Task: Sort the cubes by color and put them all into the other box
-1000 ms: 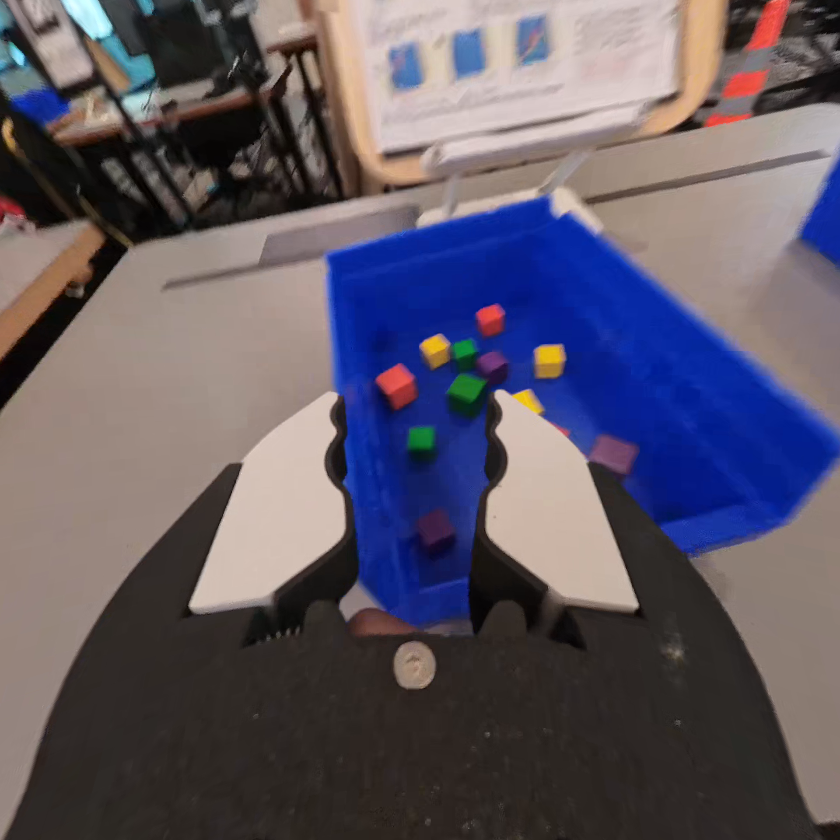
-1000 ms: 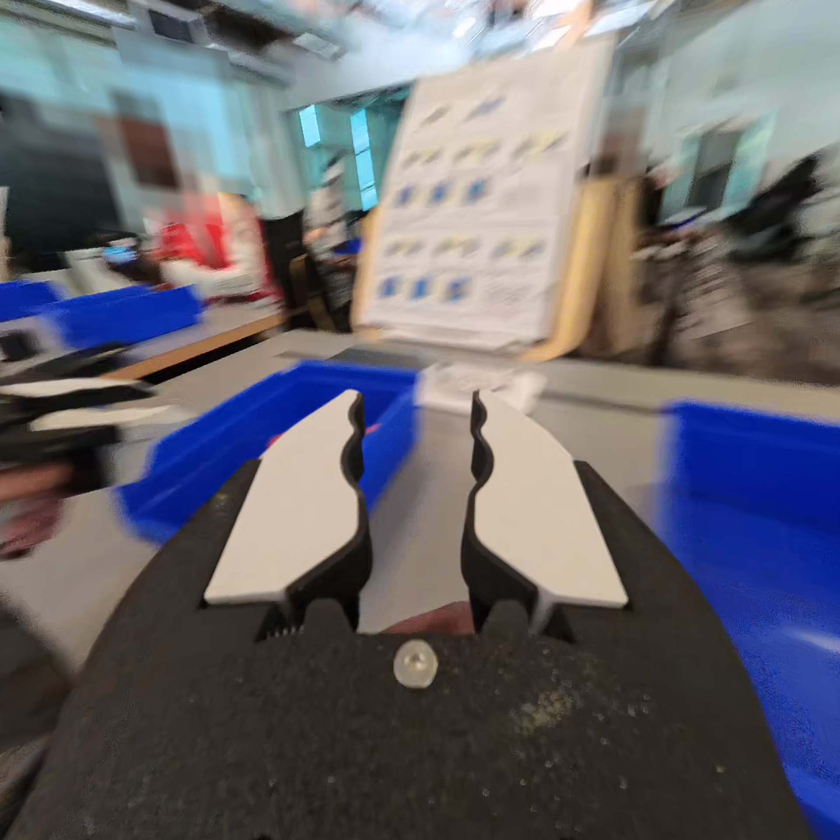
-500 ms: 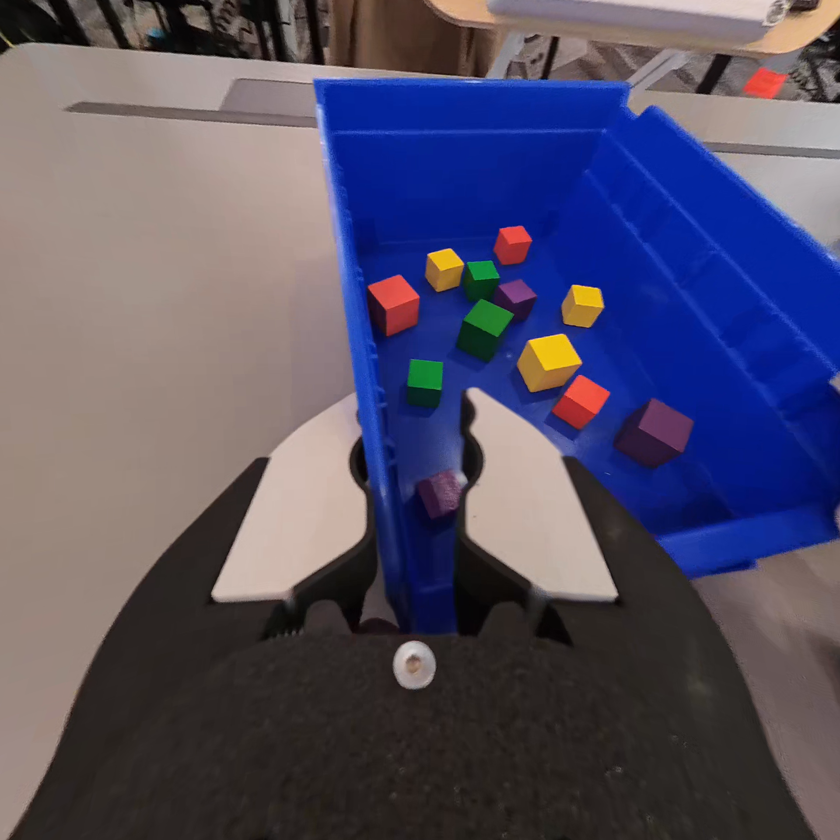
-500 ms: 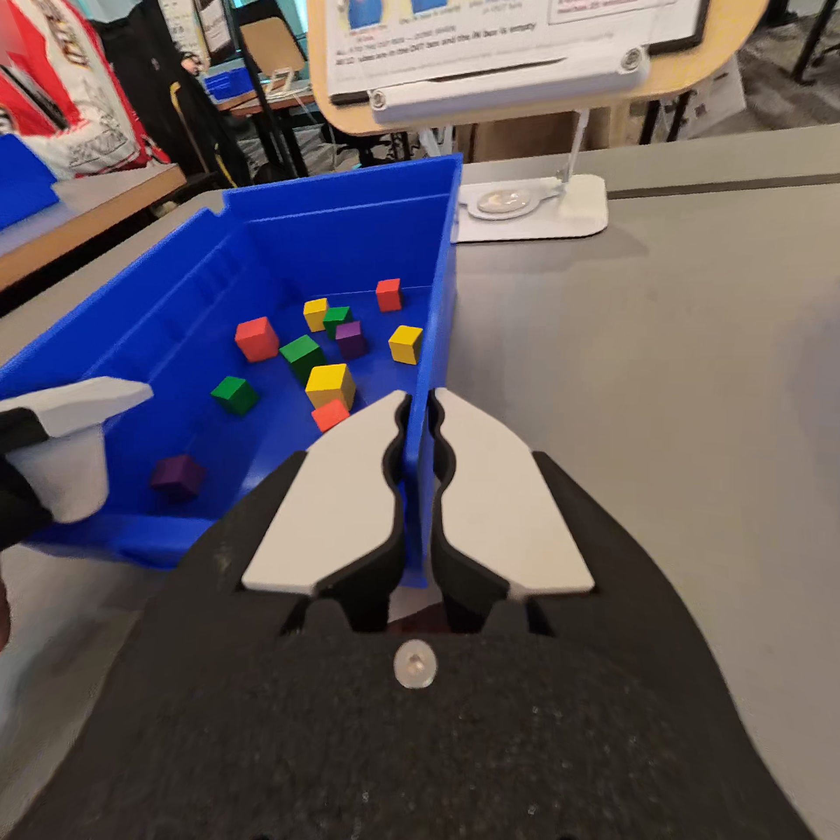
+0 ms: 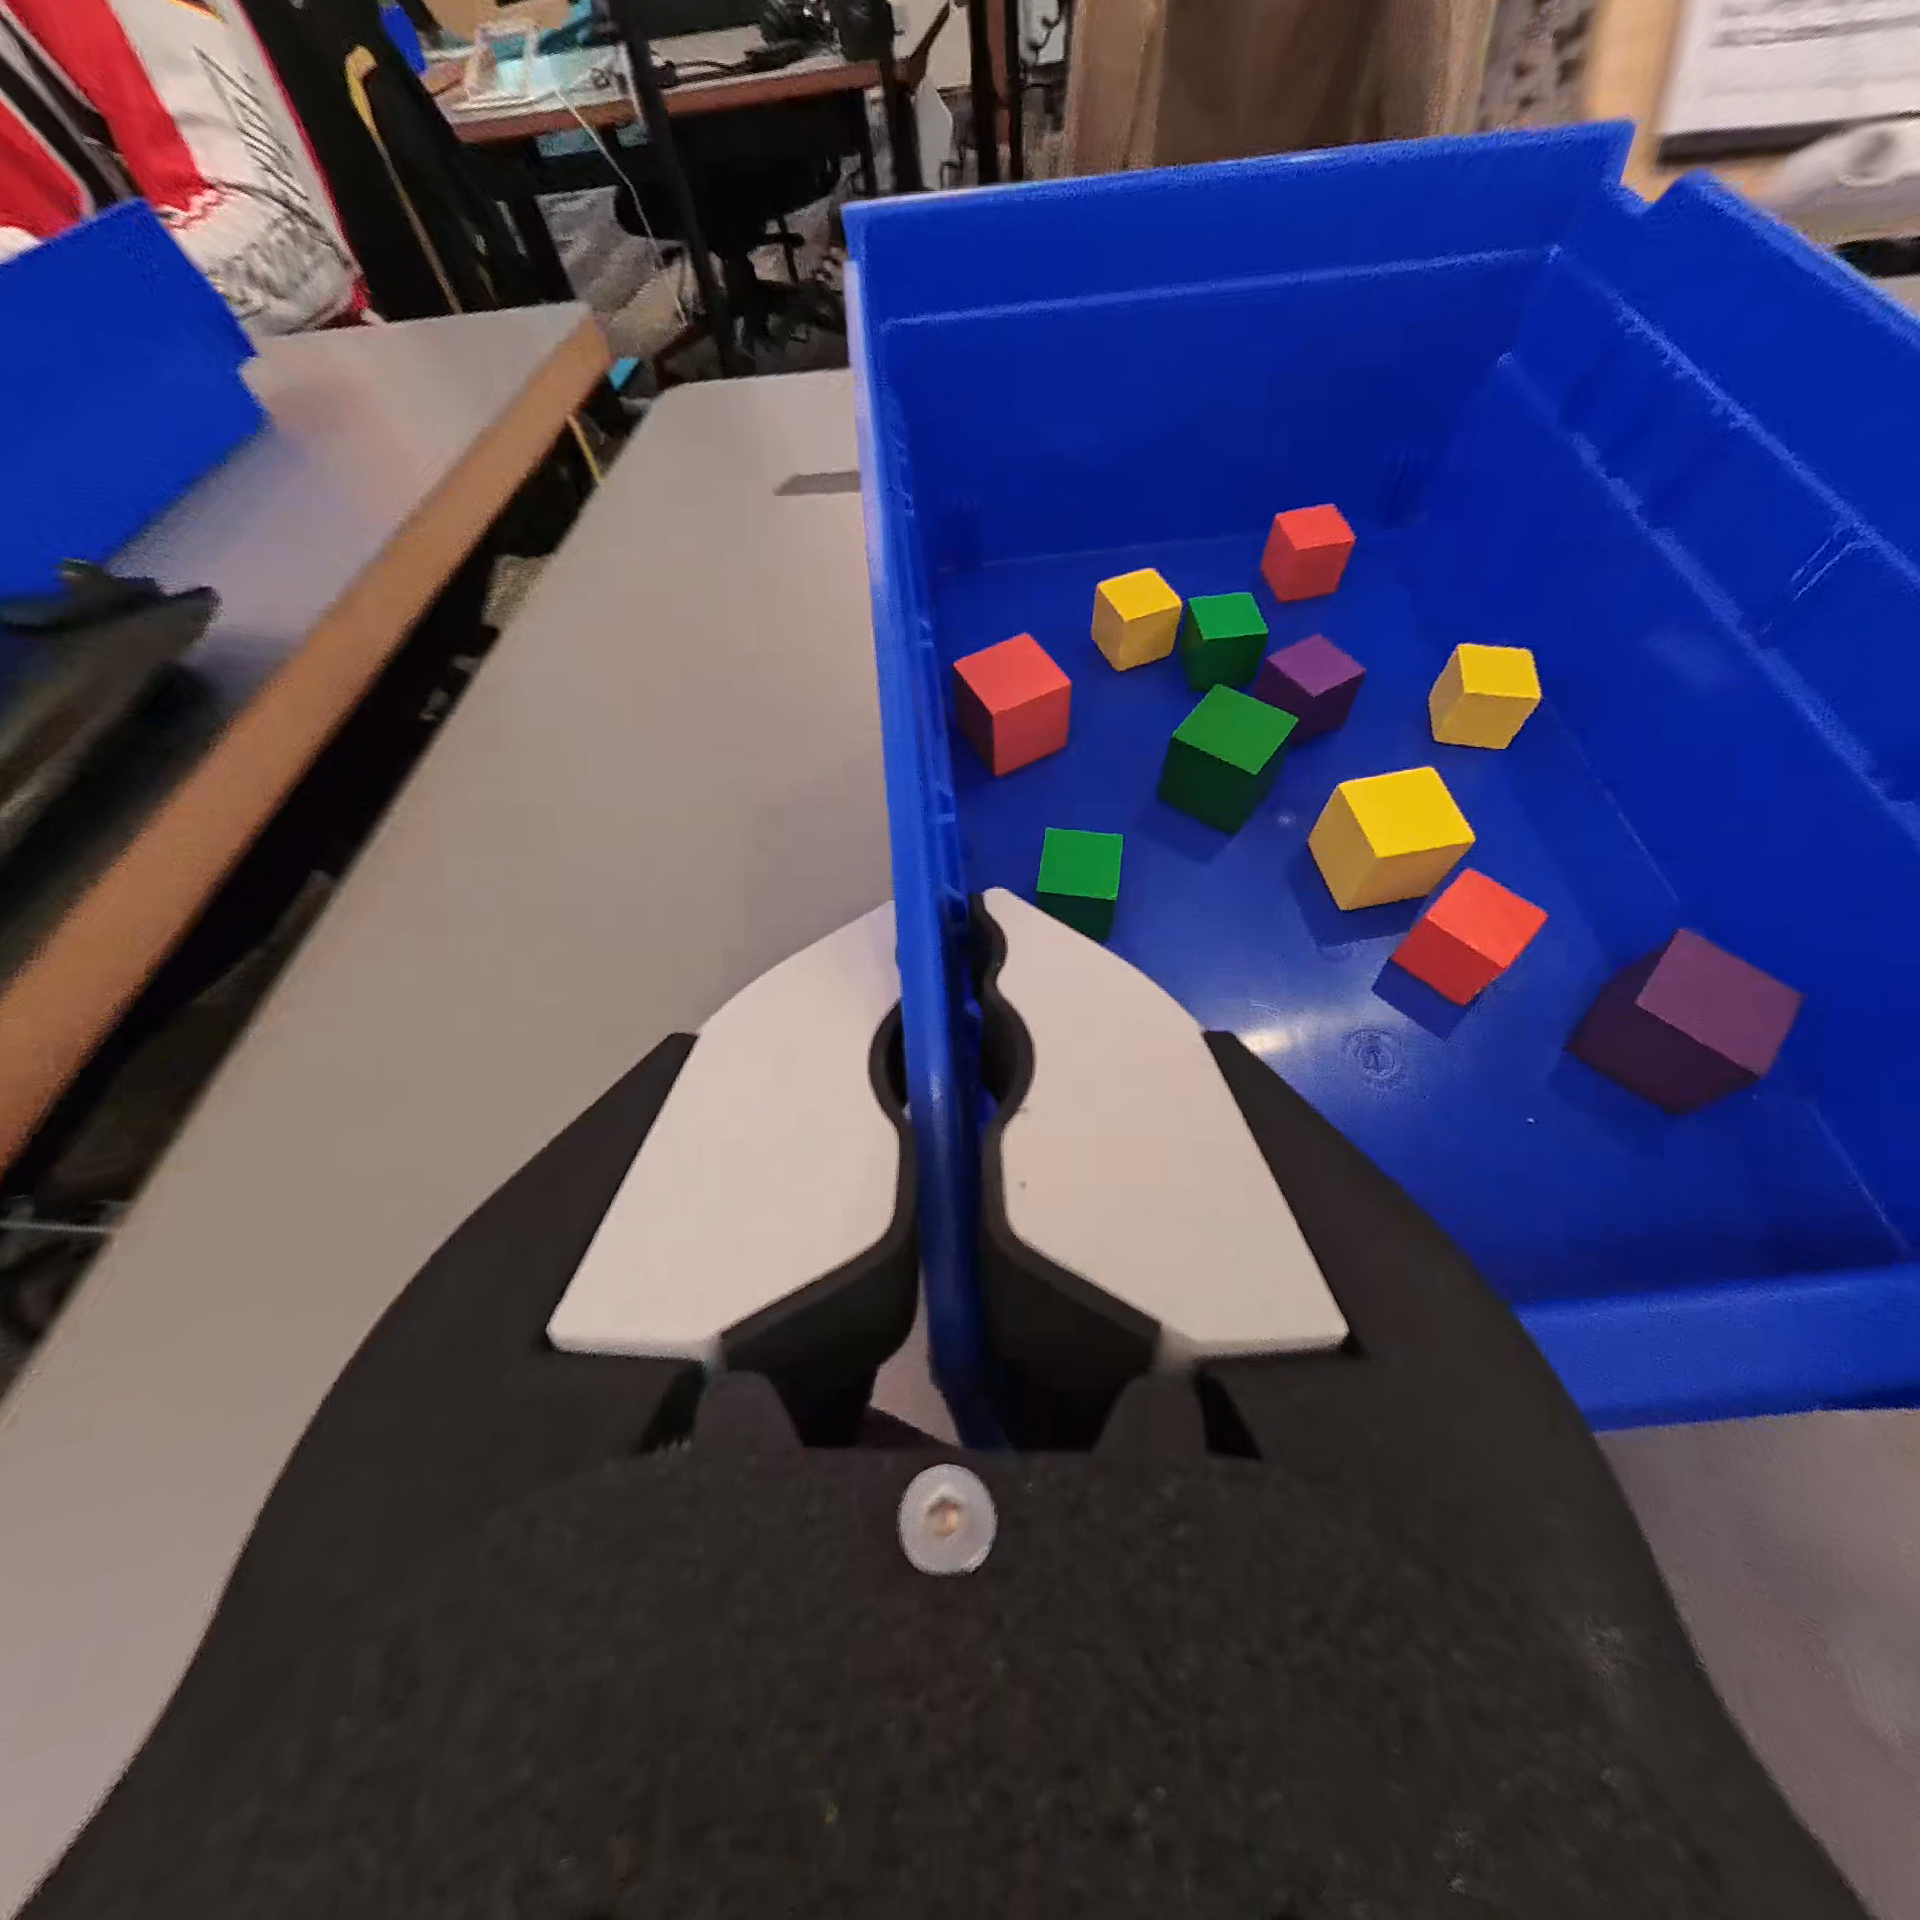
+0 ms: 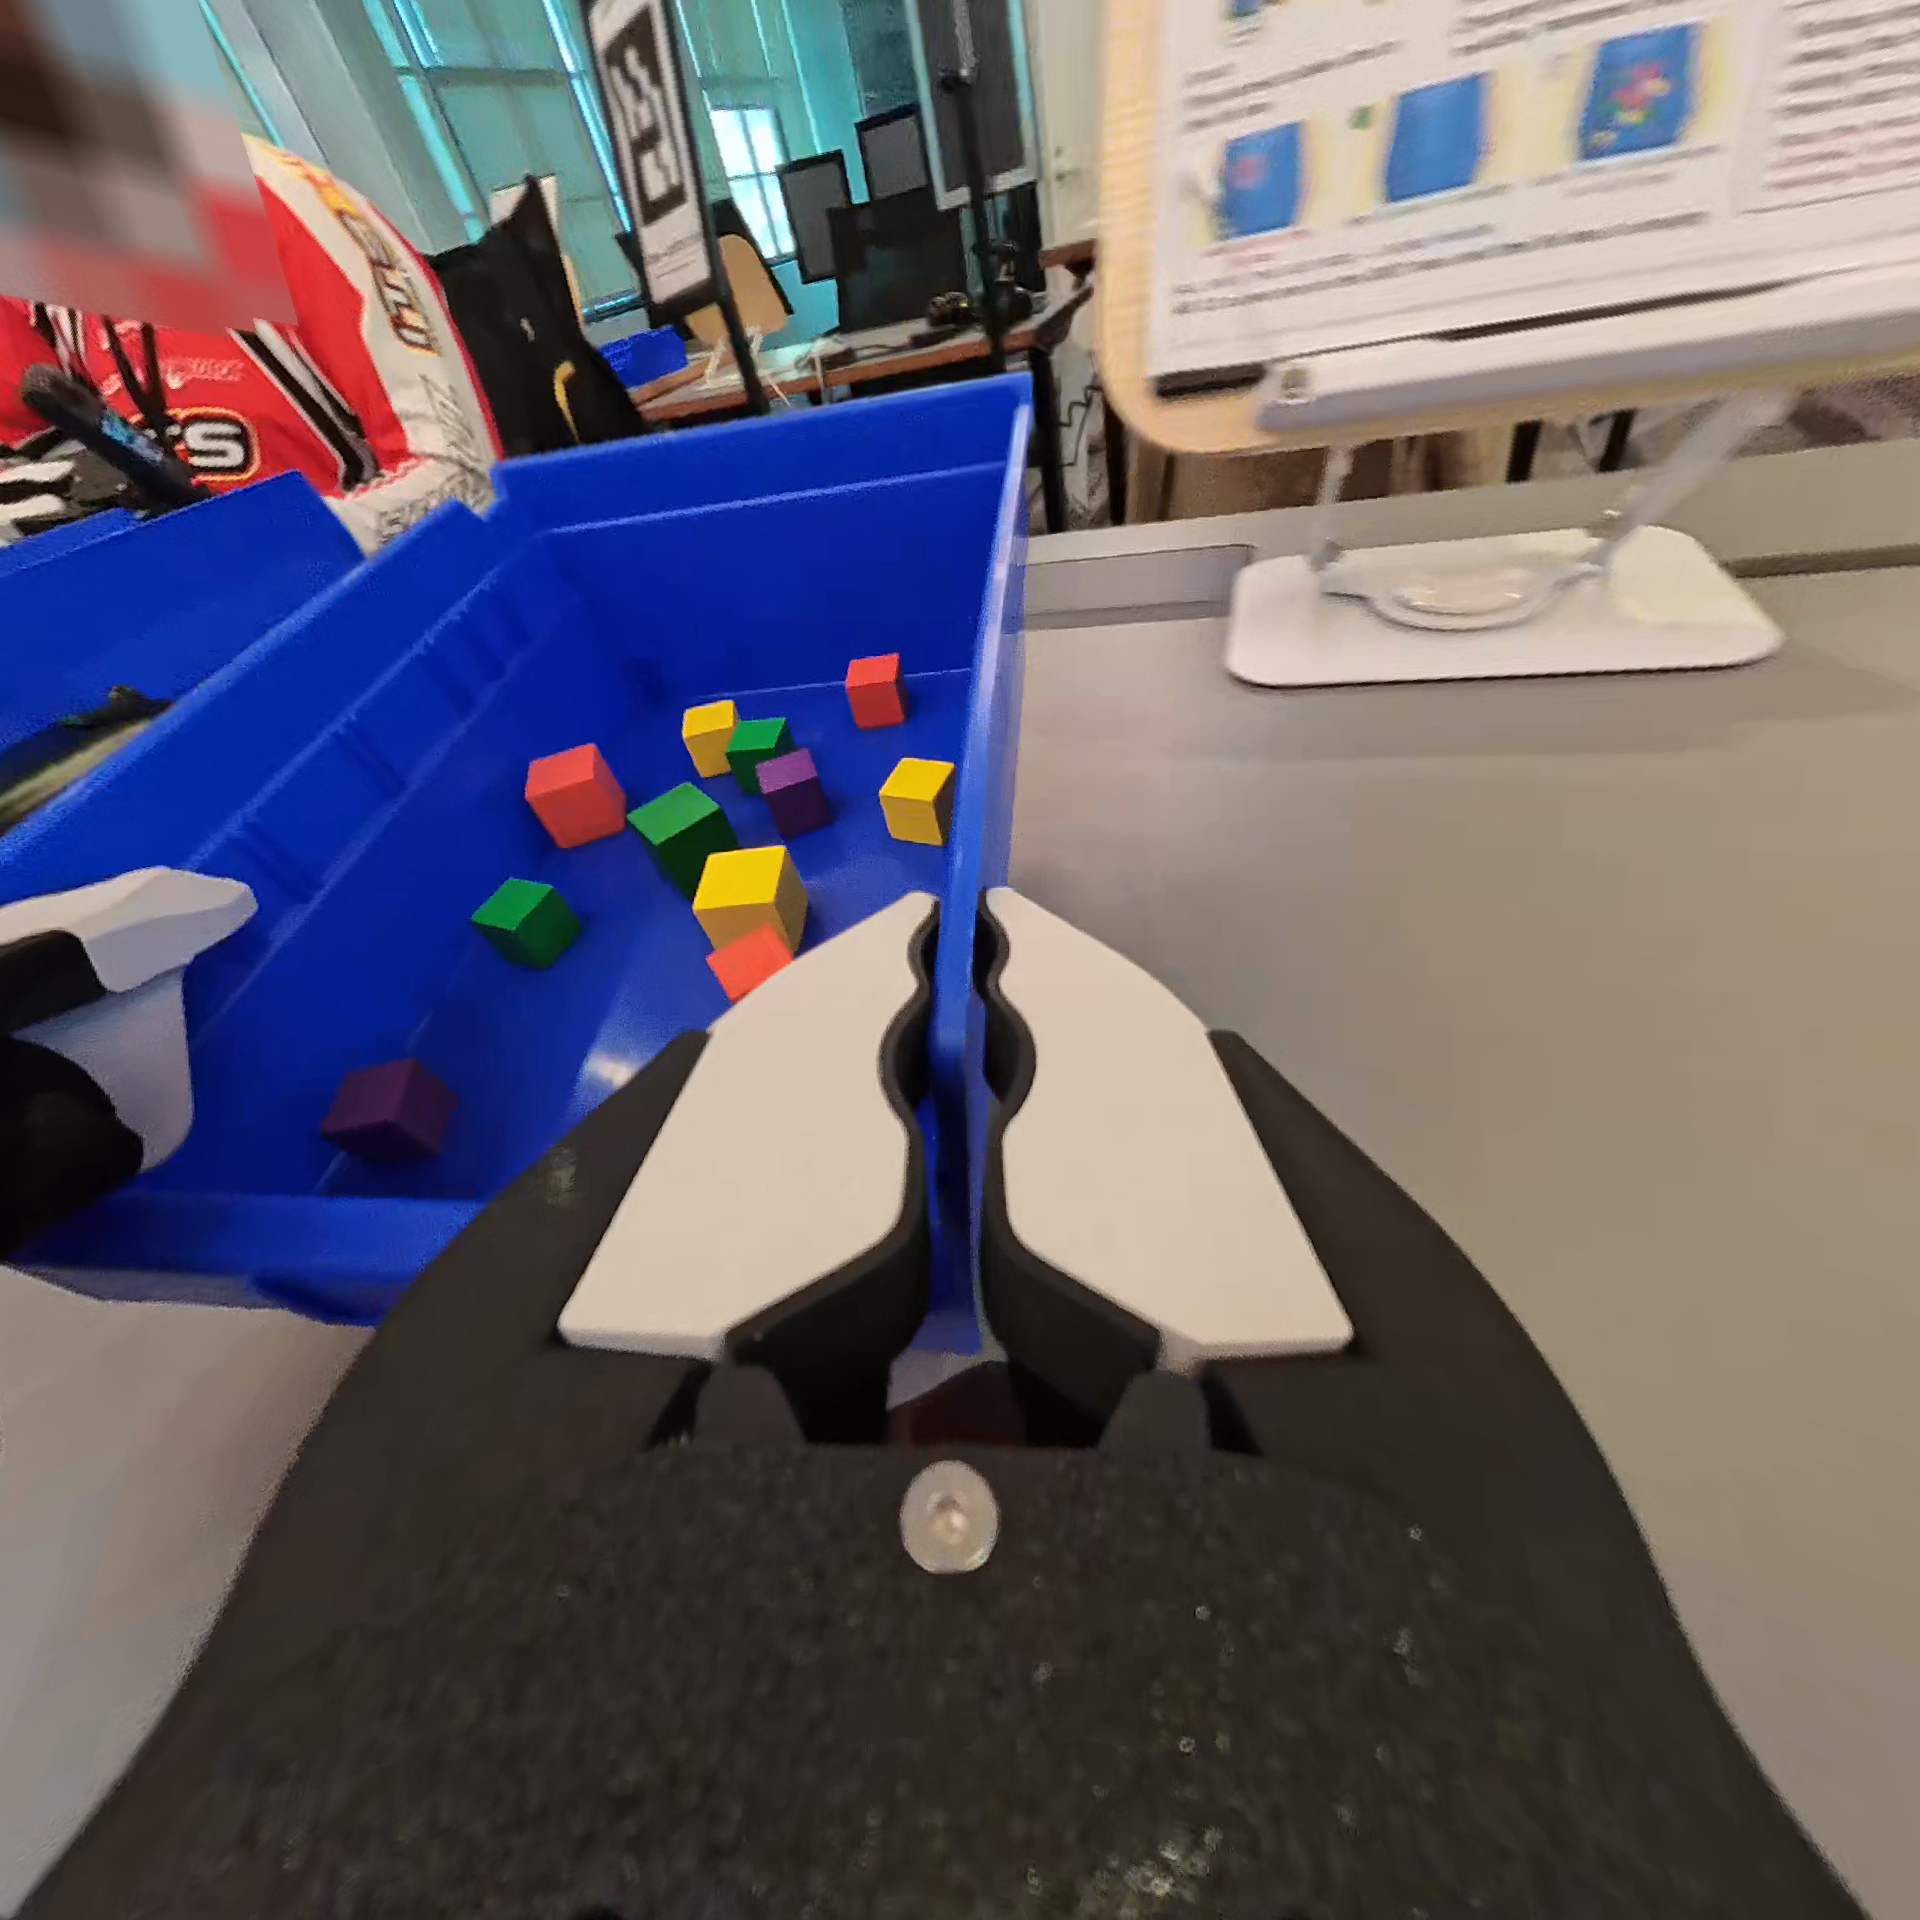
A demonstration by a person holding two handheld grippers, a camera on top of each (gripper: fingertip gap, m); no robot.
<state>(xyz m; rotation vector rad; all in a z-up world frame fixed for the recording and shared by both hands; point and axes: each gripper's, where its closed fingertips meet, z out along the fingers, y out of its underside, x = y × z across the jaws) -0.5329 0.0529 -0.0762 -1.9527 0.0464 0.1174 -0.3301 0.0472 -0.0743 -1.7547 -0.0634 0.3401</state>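
A blue bin [image 5: 1195,343] holds several loose cubes: red [image 5: 1013,701], yellow [image 5: 1387,836], green [image 5: 1226,753] and purple [image 5: 1688,1018]. My left gripper [image 5: 940,920] is shut on the bin's left wall near its front corner. My right gripper [image 6: 958,914] is shut on the right wall of the same bin [image 6: 748,561]. The right wrist view shows the red [image 6: 574,795], yellow [image 6: 750,894], green [image 6: 525,920] and purple [image 6: 390,1107] cubes, and the left gripper [image 6: 125,935] at the far wall. Whether the bin is off the table I cannot tell.
The bin stands on a grey table [image 6: 1455,935]. A white stand base [image 6: 1496,613] carries a tilted board with a printed sheet [image 6: 1507,156] at the back right. Another blue box [image 5: 104,384] sits on a wood-edged table [image 5: 312,623] to the left. The gap from one gripper's tips to the other's is roughly 20 cm.
Both grippers came down from above, straddled the bin's side walls and closed on them. The views have swung slightly; the cubes lie as before.
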